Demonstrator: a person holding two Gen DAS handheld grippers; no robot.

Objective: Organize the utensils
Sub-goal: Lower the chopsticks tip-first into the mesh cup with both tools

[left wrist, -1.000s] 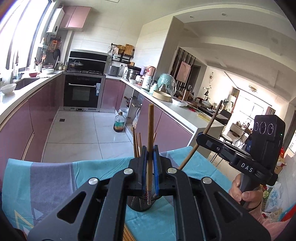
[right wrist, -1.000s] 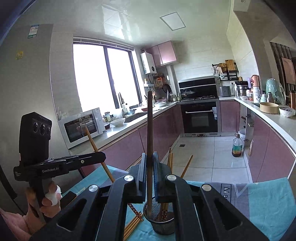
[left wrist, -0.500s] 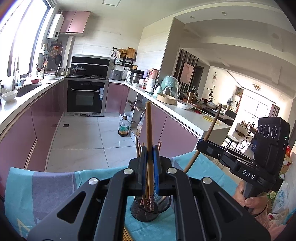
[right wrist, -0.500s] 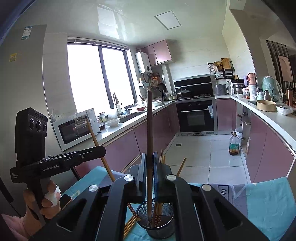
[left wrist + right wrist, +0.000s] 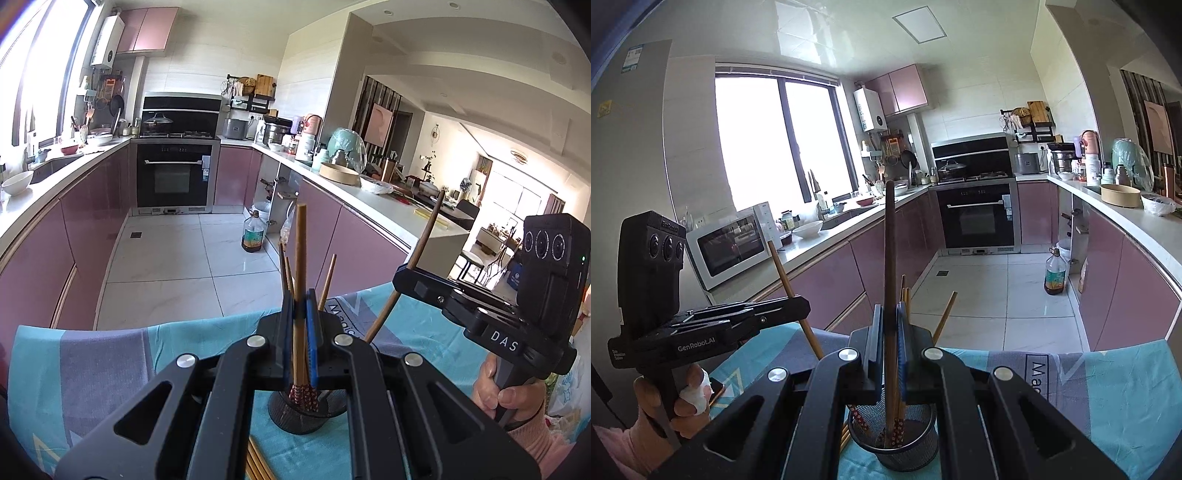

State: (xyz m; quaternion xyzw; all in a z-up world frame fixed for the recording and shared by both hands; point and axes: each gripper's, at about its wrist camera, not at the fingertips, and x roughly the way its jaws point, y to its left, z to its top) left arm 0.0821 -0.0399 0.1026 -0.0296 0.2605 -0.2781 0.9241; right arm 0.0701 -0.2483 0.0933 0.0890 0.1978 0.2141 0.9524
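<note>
A black mesh cup (image 5: 299, 413) (image 5: 895, 445) stands on a blue cloth and holds several chopsticks. My left gripper (image 5: 300, 325) is shut on a light wooden chopstick (image 5: 301, 266), held upright with its patterned tip inside the cup. My right gripper (image 5: 889, 332) is shut on a dark brown chopstick (image 5: 889, 258), also upright with its tip down in the cup. Each gripper shows in the other's view, the right one (image 5: 400, 275) to the right of the cup and the left one (image 5: 803, 308) to its left.
A blue and grey cloth (image 5: 92, 362) (image 5: 1108, 387) covers the table. More chopsticks (image 5: 258, 463) lie flat on it in front of the cup. Beyond the table edge are a tiled floor, purple cabinets, an oven and an oil bottle (image 5: 253, 236).
Both grippers have come down toward the cup with their chopsticks. The tips now sit deeper inside the mesh cup.
</note>
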